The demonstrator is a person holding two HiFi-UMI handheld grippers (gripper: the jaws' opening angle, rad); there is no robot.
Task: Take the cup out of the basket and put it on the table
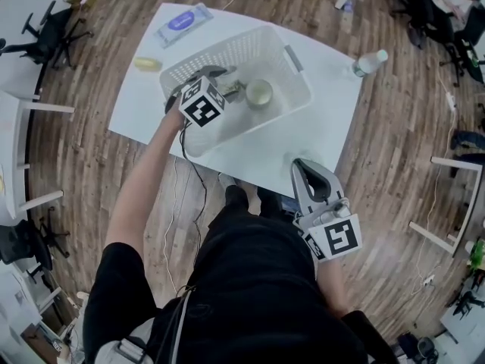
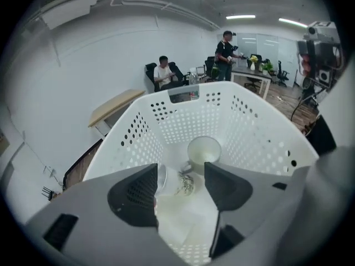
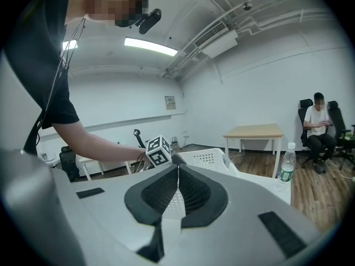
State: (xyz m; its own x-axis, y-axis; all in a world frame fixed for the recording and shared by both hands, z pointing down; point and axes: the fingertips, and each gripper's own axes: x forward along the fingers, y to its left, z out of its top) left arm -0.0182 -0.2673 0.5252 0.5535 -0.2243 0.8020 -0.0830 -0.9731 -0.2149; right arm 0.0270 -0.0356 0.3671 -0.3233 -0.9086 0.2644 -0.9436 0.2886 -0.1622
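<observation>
White perforated basket (image 1: 227, 51); pale cup (image 1: 259, 93); white table (image 1: 265, 154); brown wood-grain floor (image 1: 386, 165).

The left tool (image 2: 181, 173) points into the white perforated basket (image 2: 249, 132), jaws apart, the cup (image 2: 204, 150) just beyond them.

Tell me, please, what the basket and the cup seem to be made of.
Basket: white moulded plastic, probably; matte walls pierced with regular rows of round holes. Cup: pale, smooth, slightly glossy; ceramic or plastic, I cannot tell which.
</observation>
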